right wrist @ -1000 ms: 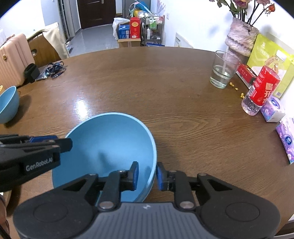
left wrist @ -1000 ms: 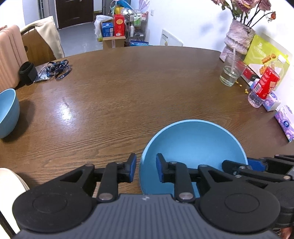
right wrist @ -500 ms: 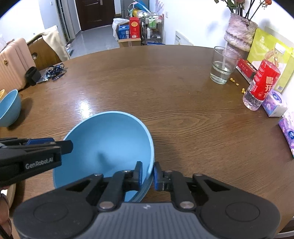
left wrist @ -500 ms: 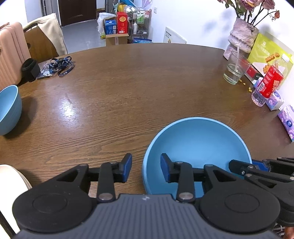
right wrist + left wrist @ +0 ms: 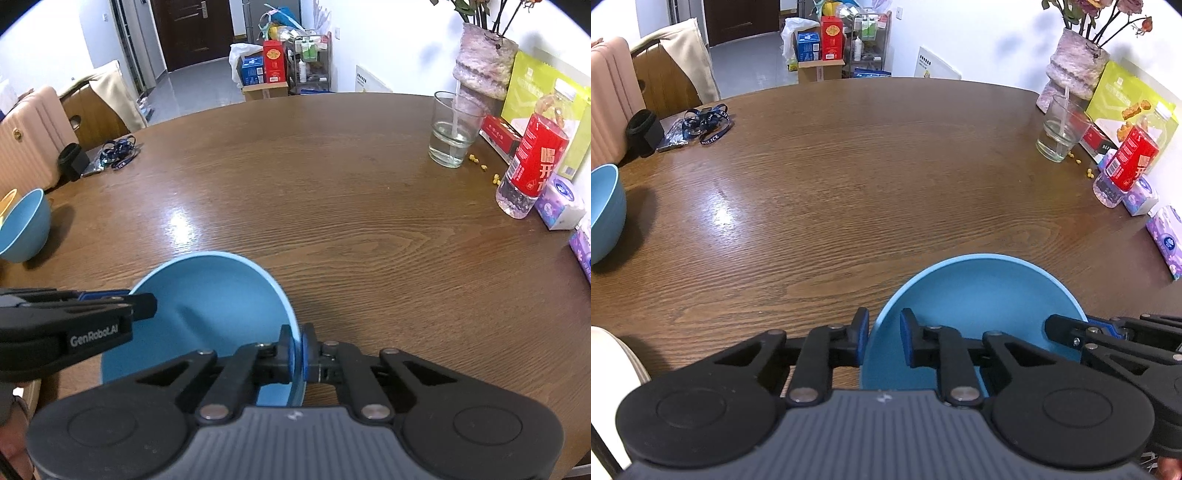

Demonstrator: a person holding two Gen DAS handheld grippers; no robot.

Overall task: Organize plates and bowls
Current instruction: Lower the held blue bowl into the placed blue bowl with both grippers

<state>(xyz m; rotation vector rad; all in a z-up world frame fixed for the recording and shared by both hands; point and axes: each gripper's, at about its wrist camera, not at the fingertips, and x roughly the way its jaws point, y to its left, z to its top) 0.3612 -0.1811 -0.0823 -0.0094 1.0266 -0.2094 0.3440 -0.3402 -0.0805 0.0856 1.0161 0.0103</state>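
A: Right hand-held gripper (image 5: 298, 351) is now pinching the near bowl (image 5: 207, 299) by its right rim; a second ago those pads were standing apart on either side of it.

B: And the left hand-held gripper (image 5: 884, 338)?

A: Its jaws are closing, straddling the left rim, one pad outside, one inside. A gap is showing, so it isn't gripping yet. Half a second ago they were wider.

B: Where is the bowl sitting?

A: On the table (image 5: 886, 177), at the near edge, between the two tools. Neither hand has been travelling.

B: So what does that mean for the job?

A: I'd judge the grasp is nearly done, and a lift is coming. A second bowl (image 5: 24, 229) is waiting at the far left, probably for stacking.
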